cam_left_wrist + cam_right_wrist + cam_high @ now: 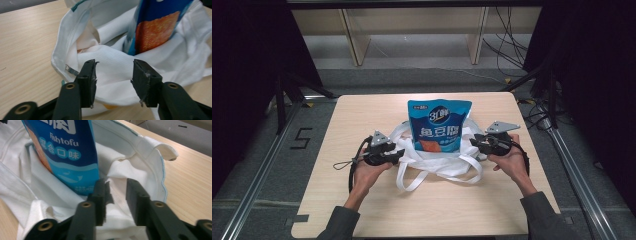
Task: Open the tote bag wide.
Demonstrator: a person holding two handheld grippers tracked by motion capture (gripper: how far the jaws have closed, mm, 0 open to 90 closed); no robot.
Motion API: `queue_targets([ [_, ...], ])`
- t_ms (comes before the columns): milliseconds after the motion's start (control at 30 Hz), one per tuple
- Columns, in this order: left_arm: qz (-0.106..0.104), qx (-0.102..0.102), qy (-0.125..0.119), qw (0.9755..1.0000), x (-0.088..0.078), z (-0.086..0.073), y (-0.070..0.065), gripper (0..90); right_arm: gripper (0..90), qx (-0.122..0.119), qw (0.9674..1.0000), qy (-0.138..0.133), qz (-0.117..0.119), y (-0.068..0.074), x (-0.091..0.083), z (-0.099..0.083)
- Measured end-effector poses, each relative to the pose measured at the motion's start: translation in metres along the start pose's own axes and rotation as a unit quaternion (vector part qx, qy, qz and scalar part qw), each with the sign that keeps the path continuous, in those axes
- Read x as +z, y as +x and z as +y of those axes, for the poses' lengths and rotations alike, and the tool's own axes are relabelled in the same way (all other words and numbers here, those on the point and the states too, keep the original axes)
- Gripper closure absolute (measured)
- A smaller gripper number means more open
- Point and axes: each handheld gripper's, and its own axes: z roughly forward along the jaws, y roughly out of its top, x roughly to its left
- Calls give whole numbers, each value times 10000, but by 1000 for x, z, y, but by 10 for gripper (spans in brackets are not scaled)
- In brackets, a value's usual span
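Note:
A blue snack pouch (pixel 439 122) printed "Fishtofu" stands upright inside a white cloth tote bag (pixel 437 162) that lies slumped around it at the table's middle. My left gripper (pixel 401 154) is at the bag's left rim, my right gripper (pixel 472 143) at its right rim. In the left gripper view the left gripper (pixel 115 65) has its jaws well apart over the bag (pixel 75 32), the pouch (pixel 160 25) behind. In the right gripper view the right gripper (pixel 117 182) shows a narrower gap with bag cloth (pixel 140 152) behind it, right beside the pouch (pixel 65 150); no pad presses on the cloth.
The light wooden table (pixel 362 210) has bare wood on all sides of the bag. The bag's handle loops (pixel 412 180) trail toward the front edge. Beyond the table stand wooden shelves (pixel 412 30), with loose cables (pixel 507 45) on the floor.

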Motion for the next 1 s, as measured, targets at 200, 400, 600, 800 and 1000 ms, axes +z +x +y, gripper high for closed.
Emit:
queue_targets([
  [200, -265, -114, -33, 9996, -13, -5, -5, 385, 538, 42, 9998, -172, 29, 0, -10, 3],
  [400, -256, -54, -170, 9995, -24, -12, -11, 303, 452, 198, 9997, -140, 45, 1, -15, 3],
  [600, -234, -140, -453, 9986, -39, -26, -19, 257, 414, 182, 9995, -249, -45, 2, -15, 0],
  [800, -296, -315, -461, 9980, -43, -36, -19, 225, 399, 187, 9998, -100, 2, 9, -18, -5],
  [1000, -276, -337, -478, 9979, -46, -43, -20, 225, 387, 249, 9996, -100, 18, 15, -24, -7],
])
